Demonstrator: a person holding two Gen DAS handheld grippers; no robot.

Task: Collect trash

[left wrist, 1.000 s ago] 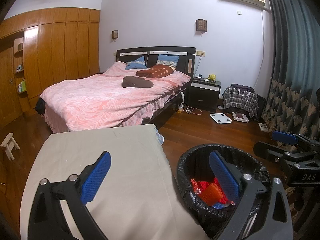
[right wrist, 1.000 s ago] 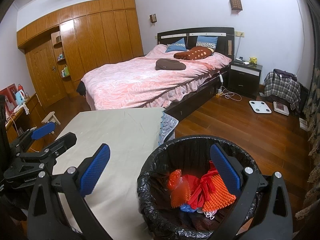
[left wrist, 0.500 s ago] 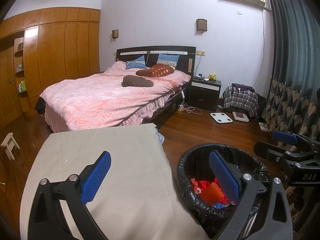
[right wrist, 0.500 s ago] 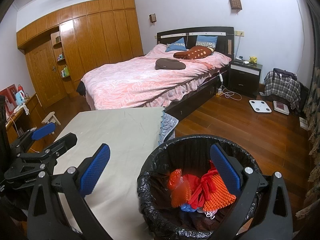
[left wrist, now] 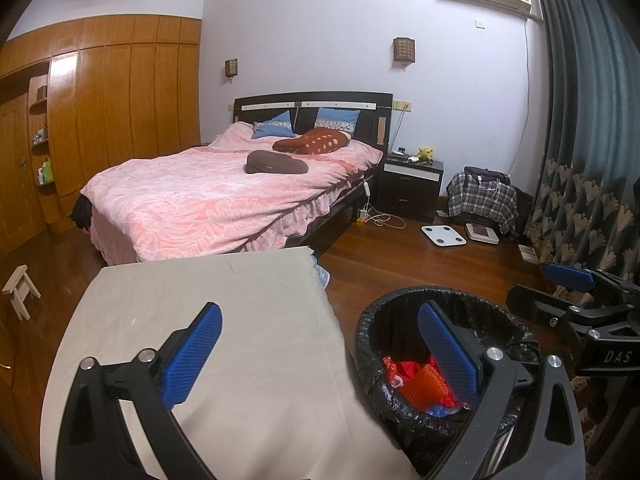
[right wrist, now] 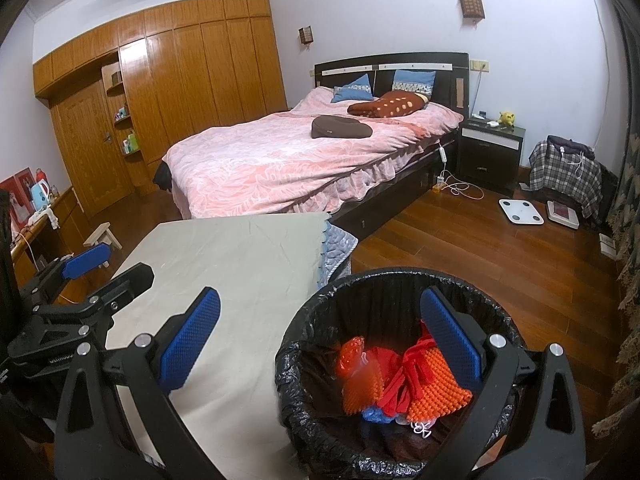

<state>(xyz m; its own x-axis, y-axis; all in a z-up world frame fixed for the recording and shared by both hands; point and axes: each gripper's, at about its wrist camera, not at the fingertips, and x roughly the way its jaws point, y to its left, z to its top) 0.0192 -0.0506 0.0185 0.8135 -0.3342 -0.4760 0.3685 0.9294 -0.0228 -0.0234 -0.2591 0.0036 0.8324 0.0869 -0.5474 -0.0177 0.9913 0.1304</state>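
Crinkled black bin liner (right wrist: 304, 344), bumpy orange trash (right wrist: 436, 396)

Two near, bedward wrist views over table (left wrist: 240, 320) and bin (right wrist: 320, 320), both shared.

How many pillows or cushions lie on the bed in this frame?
4: two blue pillows lean against the headboard, a spotted red-brown cushion lies just in front of them, and a dark brown cushion sits nearer mid-bed. Others could be under the pink blanket.

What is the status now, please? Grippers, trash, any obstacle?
Left gripper open, empty. Right gripper open, empty. Red and orange trash in the bin. Table bare, nothing in the way.
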